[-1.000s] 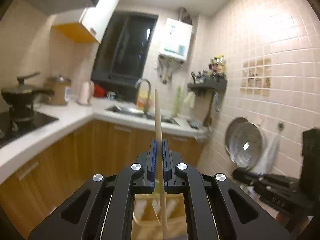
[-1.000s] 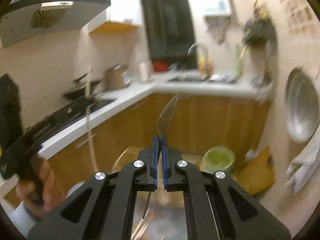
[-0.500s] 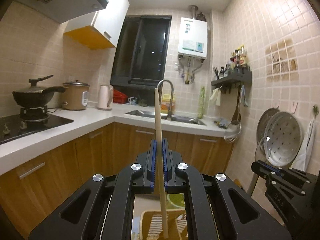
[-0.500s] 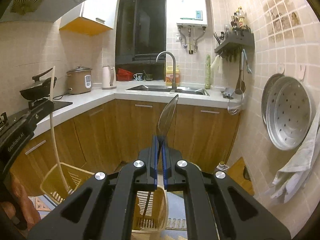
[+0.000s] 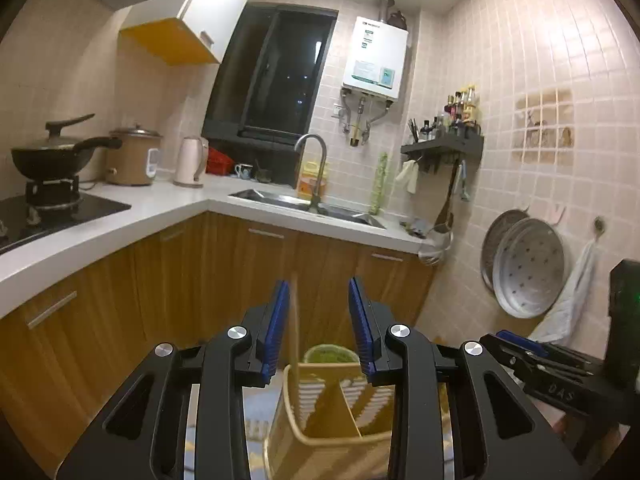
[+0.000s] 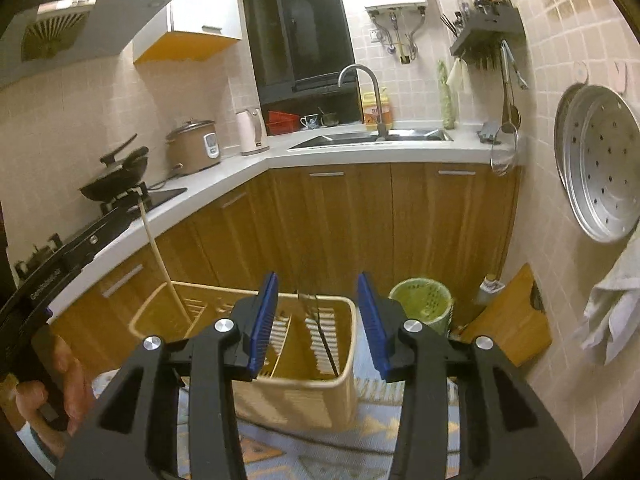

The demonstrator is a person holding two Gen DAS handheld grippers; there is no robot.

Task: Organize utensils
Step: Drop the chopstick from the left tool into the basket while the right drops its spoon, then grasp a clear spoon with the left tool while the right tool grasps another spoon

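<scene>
A tan divided utensil basket (image 6: 340,364) stands below both grippers; it also shows in the left wrist view (image 5: 320,412). My left gripper (image 5: 319,332) is open; a wooden chopstick (image 5: 295,320), blurred, drops between its pads towards the basket. The chopstick also shows in the right wrist view (image 6: 160,256), leaning into the basket's left part. My right gripper (image 6: 317,320) is open; a dark spoon (image 6: 320,332) stands in the basket's right compartment just below it.
A green bin (image 6: 420,304) and a wooden board (image 6: 516,320) stand on the floor by the wood cabinets (image 6: 360,216). White counter with sink (image 6: 372,136), wok (image 5: 48,156) and cooker. Steamer trays (image 6: 600,160) hang on the right wall. Patterned mat underneath.
Both grippers have opened. The chopstick has slipped down out of the left gripper and the spoon has dropped from the right gripper into the basket.
</scene>
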